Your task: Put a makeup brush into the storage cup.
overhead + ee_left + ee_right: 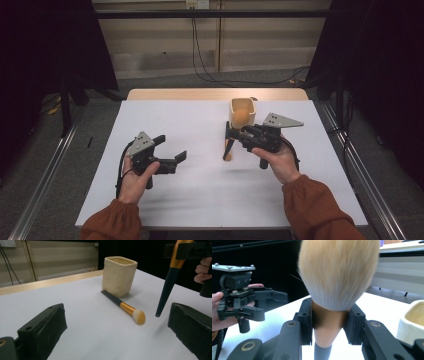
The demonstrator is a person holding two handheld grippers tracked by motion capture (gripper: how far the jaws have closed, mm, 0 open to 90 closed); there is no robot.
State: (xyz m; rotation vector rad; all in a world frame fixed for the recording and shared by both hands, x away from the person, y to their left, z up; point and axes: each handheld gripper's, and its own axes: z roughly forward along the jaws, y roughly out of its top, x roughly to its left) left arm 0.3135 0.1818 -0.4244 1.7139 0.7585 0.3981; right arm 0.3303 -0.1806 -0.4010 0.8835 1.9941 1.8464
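A cream, squarish cup (243, 107) (118, 275) stands at the table's far middle. Against its foot lies a makeup brush (125, 307) with a black handle, gold ferrule and tan bristles. My right gripper (231, 132) (328, 315) is shut on the gold ferrule of a second brush (337, 272) (166, 287), held upright just in front of the cup. Its bristles point up and its dark handle (228, 147) hangs a little above the table. My left gripper (170, 147) (117, 337) hovers open and holds nothing, left of the brushes and facing them.
The white table top (200, 190) ends in a wooden strip (215, 94) at the far side. Dark curtains hang at both sides, and cables run along the floor beyond. My right gripper view shows the left gripper (259, 305) and the cup's rim (412, 320).
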